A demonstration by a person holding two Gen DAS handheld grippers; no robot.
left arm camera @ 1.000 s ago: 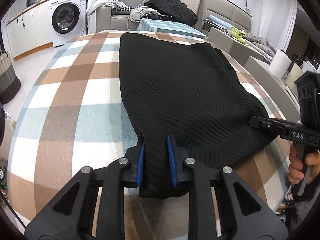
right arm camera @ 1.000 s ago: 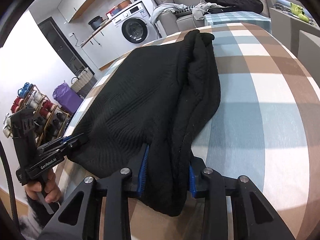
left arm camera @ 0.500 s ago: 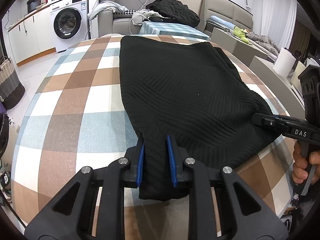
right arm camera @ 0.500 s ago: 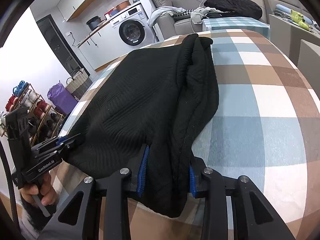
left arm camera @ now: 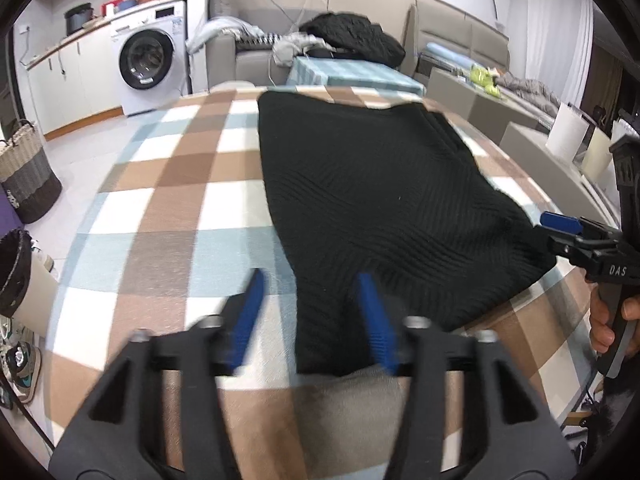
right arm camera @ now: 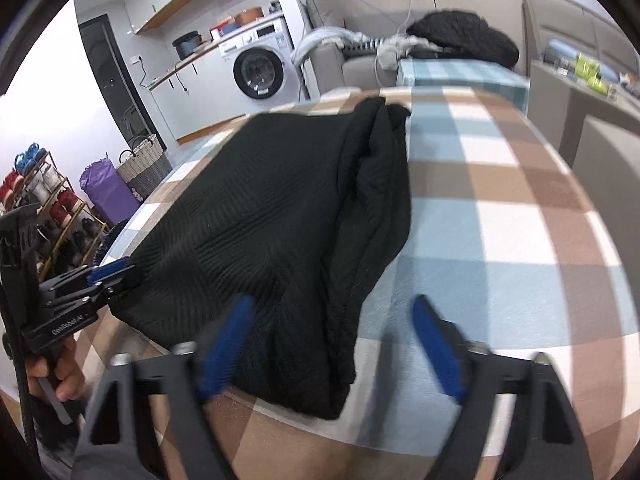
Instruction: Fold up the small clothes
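A black ribbed knit garment [left arm camera: 376,192] lies spread flat on the checked tablecloth [left arm camera: 172,208], its near hem hanging over the table's front edge. My left gripper [left arm camera: 310,316] is open at the garment's near left corner, with the cloth lying loose between its blue pads. My right gripper [right arm camera: 332,344] is open at the near right corner, where the garment [right arm camera: 280,216] shows a bunched fold along its right side. Each gripper shows at the edge of the other's view, the right one [left arm camera: 560,224] and the left one [right arm camera: 108,272].
A second small checked table [left arm camera: 352,72] and a grey sofa piled with clothes [left arm camera: 348,36] stand beyond the table. A washing machine [left arm camera: 148,60] and a woven basket [left arm camera: 24,176] are to the left. A shoe rack [right arm camera: 44,208] stands at far left.
Both grippers have opened and let go of the garment's near hem, which now lies loose at the table edge. Both have drawn back a little.
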